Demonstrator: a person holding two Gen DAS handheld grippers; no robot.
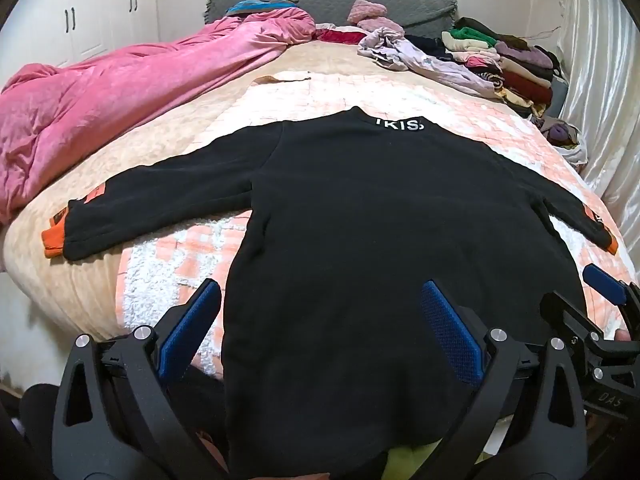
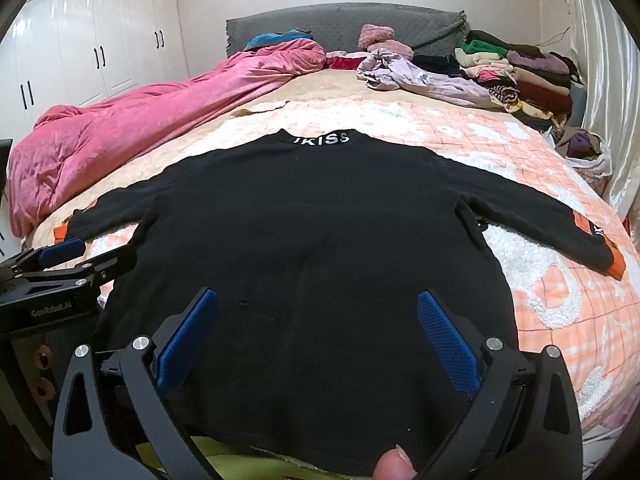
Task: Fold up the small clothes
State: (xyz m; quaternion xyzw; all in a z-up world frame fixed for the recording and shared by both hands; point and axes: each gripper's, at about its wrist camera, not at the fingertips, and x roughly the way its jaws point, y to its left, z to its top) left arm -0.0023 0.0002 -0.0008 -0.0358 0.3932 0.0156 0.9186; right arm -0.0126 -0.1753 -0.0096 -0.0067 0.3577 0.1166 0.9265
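Your left gripper: both blue pads stand spread wide with nothing pinched; the left pad hangs over the blanket, the right pad over the black cloth.
Your right gripper: spread just as wide, nothing between the pads but the shirt lying below them.
Black shirt: one, lying flat, straight ahead of both your grippers, collar away from you, hem nearest you and running under the fingers. White letters show on the collar.
Sleeves: two, stretched out to either side, each ending in an orange cuff; the left cuff lies ahead-left of your left gripper, the right one ahead-right of your right gripper.
Checked blanket: one, peach and white, under the shirt.
Pink quilt: one, bunched up far ahead-left of your left gripper.
Stack of folded clothes: one pile, far ahead-right of your right gripper, against the curtain; you cannot count the pieces in it.
Loose lilac garment: one, crumpled, just left of that stack.
White bag: one, ahead-right of your right gripper by the curtain, holding dark and purple clothes; how many you cannot tell.
Wardrobe doors: white, several with dark handles, beyond the quilt on the left.
Your finger: one fingertip shows at the near edge, under your right gripper.
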